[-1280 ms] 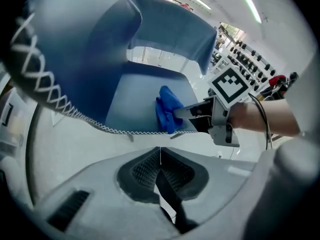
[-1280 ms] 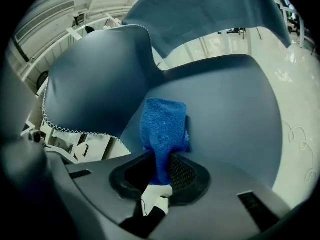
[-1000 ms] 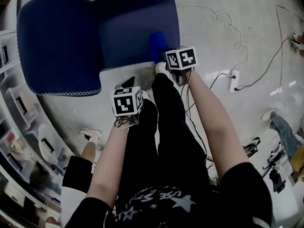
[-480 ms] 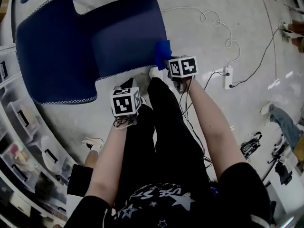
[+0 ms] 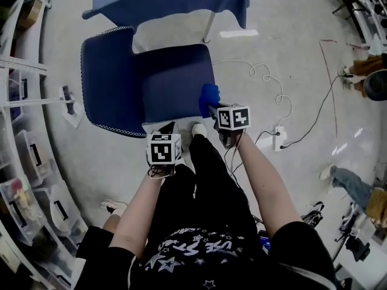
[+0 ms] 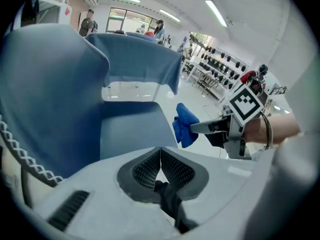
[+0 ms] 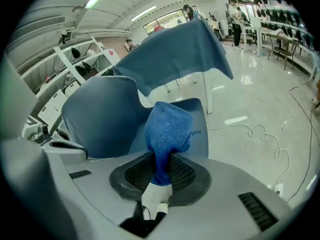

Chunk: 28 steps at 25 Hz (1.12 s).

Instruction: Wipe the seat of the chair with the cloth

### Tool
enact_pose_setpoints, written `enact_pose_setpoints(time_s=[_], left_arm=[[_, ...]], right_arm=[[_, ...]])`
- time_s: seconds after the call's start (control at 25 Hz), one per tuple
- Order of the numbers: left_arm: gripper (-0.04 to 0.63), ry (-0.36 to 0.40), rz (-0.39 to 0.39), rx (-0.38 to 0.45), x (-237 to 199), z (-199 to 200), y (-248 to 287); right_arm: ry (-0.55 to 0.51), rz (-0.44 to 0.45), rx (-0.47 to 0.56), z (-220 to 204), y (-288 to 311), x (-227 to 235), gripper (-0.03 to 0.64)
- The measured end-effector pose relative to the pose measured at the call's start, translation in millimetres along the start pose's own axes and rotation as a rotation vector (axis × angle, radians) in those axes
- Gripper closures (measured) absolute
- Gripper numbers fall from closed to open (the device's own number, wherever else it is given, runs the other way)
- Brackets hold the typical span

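Cloth [image 5: 208,98] lifted beside seat [image 5: 172,80]; right fingers [image 7: 182,173] clamp it, left fingers [image 6: 145,170] closed, empty; glossy floor [image 5: 290,53].

A large open lab or workshop hall, not a home, as far as my feeds show

I see a pale, glossy hard floor [image 5: 290,53] reflecting long ceiling strip lights [image 6: 215,11]; white open shelving [image 5: 30,162] loaded with clear storage bins curves down the left side, a loose white cable [image 5: 266,77] snakes to a power strip [image 5: 279,137] lying on the floor, and the blue chair [image 5: 121,83] stands in open space just beside a table [image 5: 175,2] draped in blue fabric; farther off I make out rows of racks [image 6: 220,64] carrying dark gear too small to identify, big windows, and several people [image 6: 89,21] standing about in the background
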<state>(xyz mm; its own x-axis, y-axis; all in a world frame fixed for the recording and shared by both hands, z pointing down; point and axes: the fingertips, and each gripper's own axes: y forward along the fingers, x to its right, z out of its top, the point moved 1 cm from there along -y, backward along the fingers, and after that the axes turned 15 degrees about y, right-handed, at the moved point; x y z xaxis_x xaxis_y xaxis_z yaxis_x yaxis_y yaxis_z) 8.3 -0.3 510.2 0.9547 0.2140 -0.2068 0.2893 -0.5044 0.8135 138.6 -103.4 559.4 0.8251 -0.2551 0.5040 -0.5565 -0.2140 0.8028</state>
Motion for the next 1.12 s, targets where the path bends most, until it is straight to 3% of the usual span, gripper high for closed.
enact_pose_setpoints(time_s=[0.16,0.4,0.52,0.76,1.12], left_arm=[[0.575,0.029,0.006,0.082,0,20,-43],[0.575,0.084,-0.025,0.182,6,31,-103],[0.575,0.117,-0.023,0.192,7,34,-122],[0.575,0.098,0.002,0.253,9,36,-158],[0.575,0.083,0.051,0.325,30,32,-194]], right_arm=[[-0.033,0.022,0.065,9,-41,-43,0.549],[-0.184,0.05,0.153,11,-109,-107,0.549],[-0.184,0.041,0.2,8,-142,-122,0.549],[-0.196,0.045,0.222,-20,-175,-136,0.549],[-0.218,0.154,0.247,-36,-204,-162,0.549]])
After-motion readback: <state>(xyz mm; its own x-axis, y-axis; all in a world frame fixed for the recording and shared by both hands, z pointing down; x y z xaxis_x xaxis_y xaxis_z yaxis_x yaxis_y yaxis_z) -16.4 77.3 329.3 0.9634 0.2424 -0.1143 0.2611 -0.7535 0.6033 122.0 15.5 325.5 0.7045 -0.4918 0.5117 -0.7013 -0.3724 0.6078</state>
